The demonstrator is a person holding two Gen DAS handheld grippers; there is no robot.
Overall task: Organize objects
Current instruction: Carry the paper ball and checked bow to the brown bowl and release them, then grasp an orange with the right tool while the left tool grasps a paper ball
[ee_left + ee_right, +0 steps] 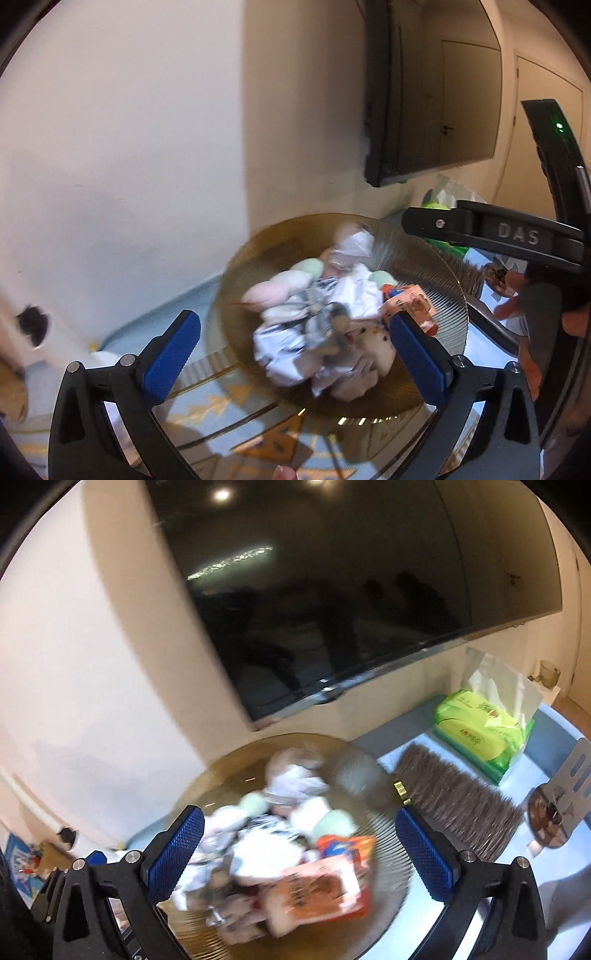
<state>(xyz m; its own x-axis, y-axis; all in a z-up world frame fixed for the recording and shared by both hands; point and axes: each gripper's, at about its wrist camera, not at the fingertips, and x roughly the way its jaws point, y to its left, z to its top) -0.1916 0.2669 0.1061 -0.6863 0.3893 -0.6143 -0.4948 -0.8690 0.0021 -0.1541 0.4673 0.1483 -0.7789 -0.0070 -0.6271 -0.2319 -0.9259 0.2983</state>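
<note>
- The amber ribbed glass plate (424, 266) sits on the tabletop (436, 919) close to the wall, under the wall-mounted TV (332, 590). It's basically the catch-all here, piled with crumpled white wrappers (288, 347), pastel candies (291, 280) and an orange snack packet (325, 882).
- Left hand-held gripper (295, 354) hangs over the pile, blue pads spread wide, nothing between them. Looks like it's lining up a pick from the heap.
- Right hand-held gripper (299, 853) is the same: jaws apart, empty, framing the snack side of the plate.
- Green tissue pack (480, 731) and a brown brush (454, 805) lie to the right, off the plate, probably so the clutter stays in one spot.
- Everything's motion-blurred, so exact contact is hard to call.
</note>
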